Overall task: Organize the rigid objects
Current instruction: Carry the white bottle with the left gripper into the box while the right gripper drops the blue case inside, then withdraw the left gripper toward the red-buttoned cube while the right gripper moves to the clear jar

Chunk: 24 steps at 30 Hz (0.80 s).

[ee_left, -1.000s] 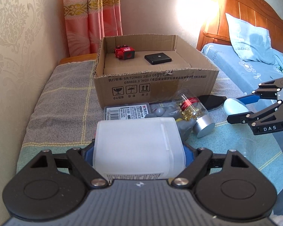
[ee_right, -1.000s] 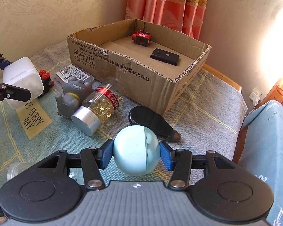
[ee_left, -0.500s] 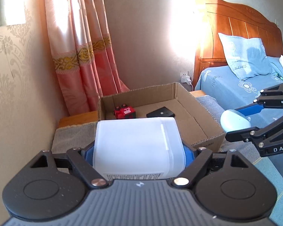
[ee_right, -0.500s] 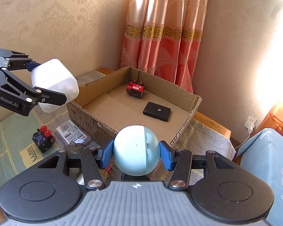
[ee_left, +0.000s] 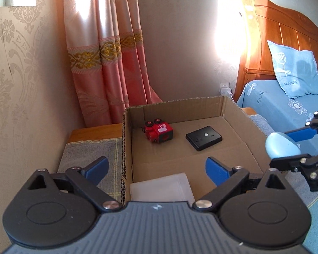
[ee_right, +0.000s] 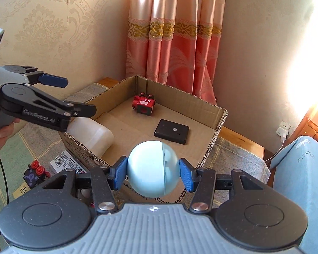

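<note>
Our left gripper [ee_left: 155, 166] is opening, its jaws clear of the white jar [ee_left: 161, 187] lying below them in the cardboard box [ee_left: 241, 114]; our right gripper [ee_right: 153, 172] clenches the pale blue ball [ee_right: 152, 168] between its jaws

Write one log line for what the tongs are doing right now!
left tongs: opening, white bottle dropped in cardboard box | right tongs: shut on pale blue ball above box's near edge

Box floor [ee_right: 125, 124] clear between white container [ee_right: 93, 133] and black case [ee_right: 171, 131]
</note>
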Motion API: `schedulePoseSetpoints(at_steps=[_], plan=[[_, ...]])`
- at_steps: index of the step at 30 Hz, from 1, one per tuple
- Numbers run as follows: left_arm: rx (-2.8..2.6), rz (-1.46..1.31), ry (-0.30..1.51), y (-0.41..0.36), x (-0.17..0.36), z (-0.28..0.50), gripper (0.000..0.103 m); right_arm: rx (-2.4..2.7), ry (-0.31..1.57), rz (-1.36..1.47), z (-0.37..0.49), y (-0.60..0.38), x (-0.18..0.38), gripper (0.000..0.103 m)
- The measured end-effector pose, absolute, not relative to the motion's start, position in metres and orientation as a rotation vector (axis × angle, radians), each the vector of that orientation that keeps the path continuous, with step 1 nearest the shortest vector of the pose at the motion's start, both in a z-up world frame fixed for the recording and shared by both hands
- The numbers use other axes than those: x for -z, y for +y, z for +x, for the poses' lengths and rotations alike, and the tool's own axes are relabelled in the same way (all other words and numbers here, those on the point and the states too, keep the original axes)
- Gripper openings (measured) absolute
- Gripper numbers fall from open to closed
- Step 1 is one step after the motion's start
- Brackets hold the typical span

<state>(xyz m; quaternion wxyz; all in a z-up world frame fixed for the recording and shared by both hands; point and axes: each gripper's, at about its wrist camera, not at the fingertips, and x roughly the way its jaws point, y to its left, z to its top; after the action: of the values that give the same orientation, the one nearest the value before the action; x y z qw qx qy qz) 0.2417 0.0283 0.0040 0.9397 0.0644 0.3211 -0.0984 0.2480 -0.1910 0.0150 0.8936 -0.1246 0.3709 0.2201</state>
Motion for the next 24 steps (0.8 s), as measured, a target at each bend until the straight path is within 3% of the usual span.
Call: schedulePoseSetpoints(at_steps=[11, 19, 20, 22, 23, 24], plan=[[0.178, 0.139, 0.647, 0.041, -0.005, 0.155, 0.099, -0.369, 0.835, -0.232, 0.31, -0.183, 0.002, 0.058], [0.155, 0.126, 0.652, 0.053, -0.001, 0.148, 0.099, -0.288, 0.884, -0.224, 0.355, -0.177, 0.02, 0.059], [0.158, 0.114, 0.657, 0.055, 0.0, 0.149, 0.099, -0.289, 0.883, -0.215, 0.357, -0.177, 0.02, 0.063], [0.16, 0.101, 0.66, 0.059, 0.0, 0.149, 0.099, -0.263, 0.867, -0.196, 0.358, -0.179, 0.018, 0.096], [0.157, 0.098, 0.658, 0.061, 0.0, 0.149, 0.099, -0.256, 0.833, -0.186, 0.354, -0.181, 0.014, 0.103], [0.153, 0.093, 0.658, 0.063, 0.0, 0.149, 0.099, -0.261, 0.818, -0.181, 0.351, -0.182, 0.01, 0.103]])
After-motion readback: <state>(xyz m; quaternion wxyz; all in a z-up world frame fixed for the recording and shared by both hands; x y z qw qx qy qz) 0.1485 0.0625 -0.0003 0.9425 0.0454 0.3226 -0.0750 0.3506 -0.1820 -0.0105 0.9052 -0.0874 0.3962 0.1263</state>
